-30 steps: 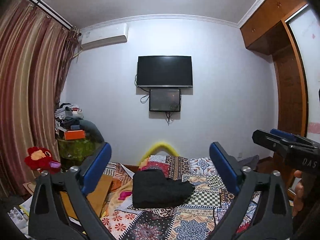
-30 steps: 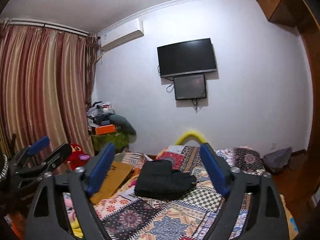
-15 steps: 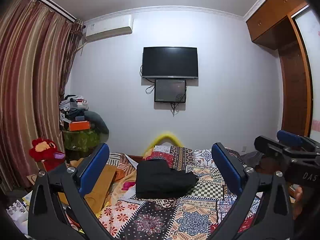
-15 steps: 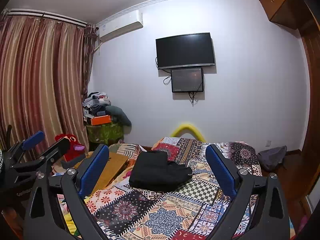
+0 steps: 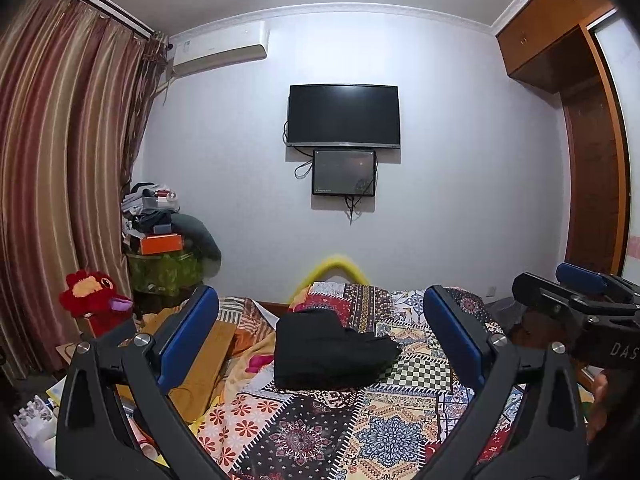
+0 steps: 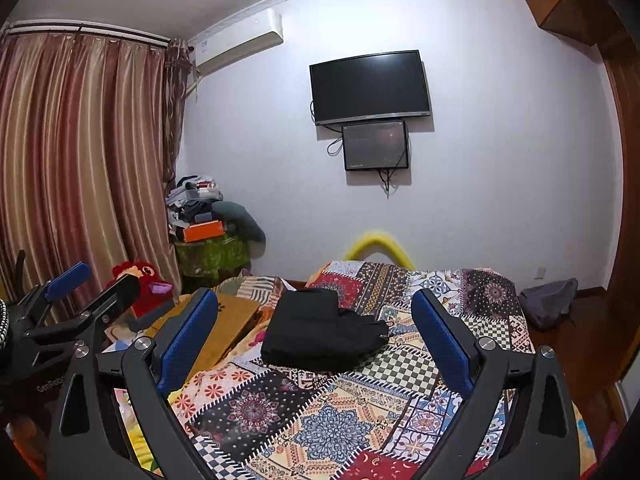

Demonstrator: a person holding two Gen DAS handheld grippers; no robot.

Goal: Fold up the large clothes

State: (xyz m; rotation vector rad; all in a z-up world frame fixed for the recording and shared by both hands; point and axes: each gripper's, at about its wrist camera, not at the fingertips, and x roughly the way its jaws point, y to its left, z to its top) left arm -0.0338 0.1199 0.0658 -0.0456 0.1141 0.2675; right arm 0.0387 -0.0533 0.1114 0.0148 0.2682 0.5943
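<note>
A black garment (image 5: 328, 350) (image 6: 320, 332) lies folded into a compact bundle on the patchwork bedspread (image 5: 384, 432) (image 6: 332, 428), toward the bed's far end. My left gripper (image 5: 318, 312) is held above the near part of the bed, open, with nothing between its blue pads. My right gripper (image 6: 314, 312) is open wide too and empty, well short of the garment. Each gripper shows at the edge of the other's view: the right one (image 5: 576, 292) at the right, the left one (image 6: 86, 284) at the left.
A red plush toy (image 5: 92, 292) (image 6: 138, 280) and a cluttered green stand (image 5: 164, 268) sit by the curtains on the left. A wooden board (image 6: 224, 328) leans at the bed's left side. A grey bag (image 6: 550, 304) lies on the floor right, near the wardrobe (image 5: 592, 184).
Both views have tipped slightly downward, so more of the bedspread shows. The right gripper's jaws have spread a little wider. The garment has not moved.
</note>
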